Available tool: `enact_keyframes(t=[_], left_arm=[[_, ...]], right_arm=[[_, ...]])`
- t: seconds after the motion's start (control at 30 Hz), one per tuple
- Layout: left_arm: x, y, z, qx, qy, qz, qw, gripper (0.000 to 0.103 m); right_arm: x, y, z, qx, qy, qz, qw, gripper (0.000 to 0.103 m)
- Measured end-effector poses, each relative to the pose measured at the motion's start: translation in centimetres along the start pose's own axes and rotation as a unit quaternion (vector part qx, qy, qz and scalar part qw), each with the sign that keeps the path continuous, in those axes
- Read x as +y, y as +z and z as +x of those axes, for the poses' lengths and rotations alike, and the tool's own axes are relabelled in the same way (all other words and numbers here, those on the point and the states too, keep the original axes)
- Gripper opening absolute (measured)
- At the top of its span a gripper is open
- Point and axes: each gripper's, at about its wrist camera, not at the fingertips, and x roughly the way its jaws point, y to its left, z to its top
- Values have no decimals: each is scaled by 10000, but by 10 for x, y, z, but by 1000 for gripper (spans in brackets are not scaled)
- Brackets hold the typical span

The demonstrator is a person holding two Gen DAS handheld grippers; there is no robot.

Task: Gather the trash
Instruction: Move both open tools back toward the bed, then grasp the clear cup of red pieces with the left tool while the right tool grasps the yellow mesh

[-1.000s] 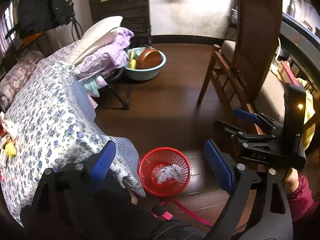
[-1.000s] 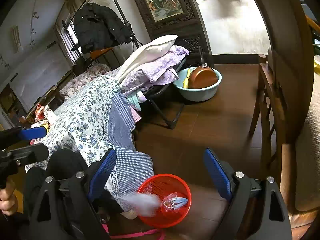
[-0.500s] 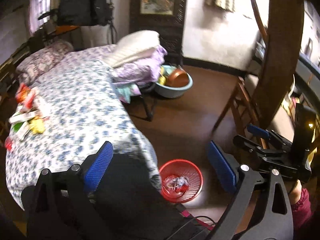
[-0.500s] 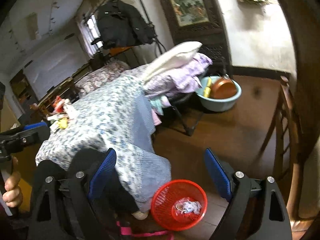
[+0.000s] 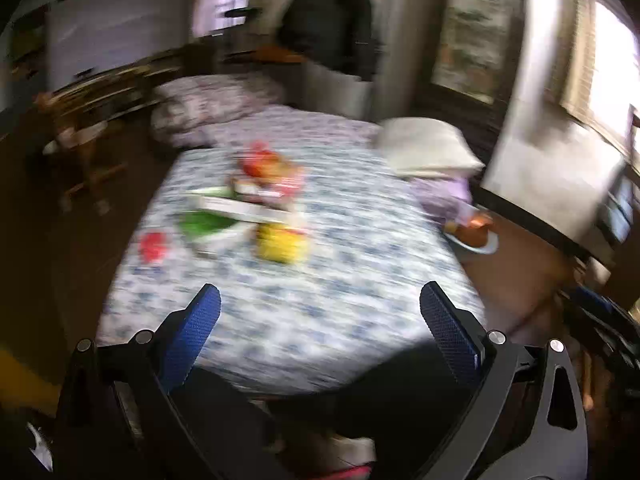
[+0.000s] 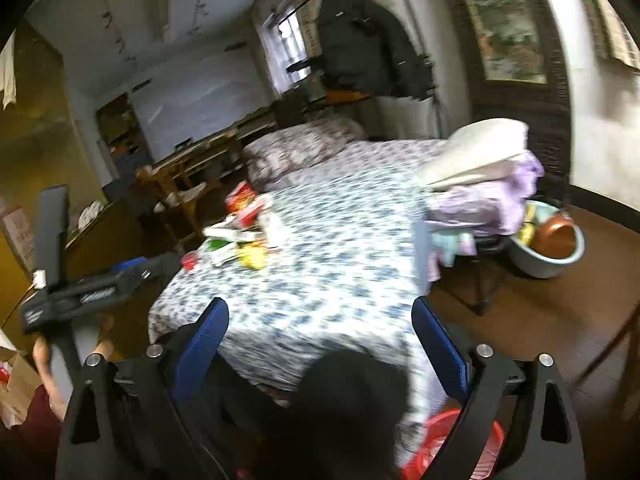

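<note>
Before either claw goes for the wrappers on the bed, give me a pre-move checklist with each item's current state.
1. Left claw open and holding nothing: ok, its jaws stand wide apart.
2. Right claw open and holding nothing: ok, jaws wide apart too.
3. Trash pile in view on the floral bedspread: ok, seen from both wrists.
4. Single piece picked out as target: cannot tell; the left wrist view is motion-blurred, though a yellow wrapper lies nearest.
5. Red basket located for the drop: ok, at the bed's foot in the right wrist view only.
6. Claws apart from each other: ok, the left one sits well to the side in the right wrist view.
</note>
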Motion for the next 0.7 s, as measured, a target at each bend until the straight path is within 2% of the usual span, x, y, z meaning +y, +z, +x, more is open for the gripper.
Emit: enact_keyframes(t=[0.1, 0.2, 0.33, 0.5, 0.7], left_arm=[[56, 9, 24, 103, 421, -359, 9984, 96], [105, 11, 57, 293, 884, -667, 9934, 96], [146, 7, 96, 519, 1161, -879, 9880, 96], [170, 11, 131, 524, 1536, -826, 9833, 96], [195, 11, 156, 624, 1412, -1259, 9799, 96]], right_arm=[[25, 5, 39, 268, 88, -109, 9995, 91], [37, 0, 69, 447, 139, -108, 9988, 91], [39, -11, 99, 612, 156, 8, 9980, 91], [33, -27, 127, 903, 44, 20, 9959, 91], [27, -30, 143, 1038, 58, 154, 9945, 91]])
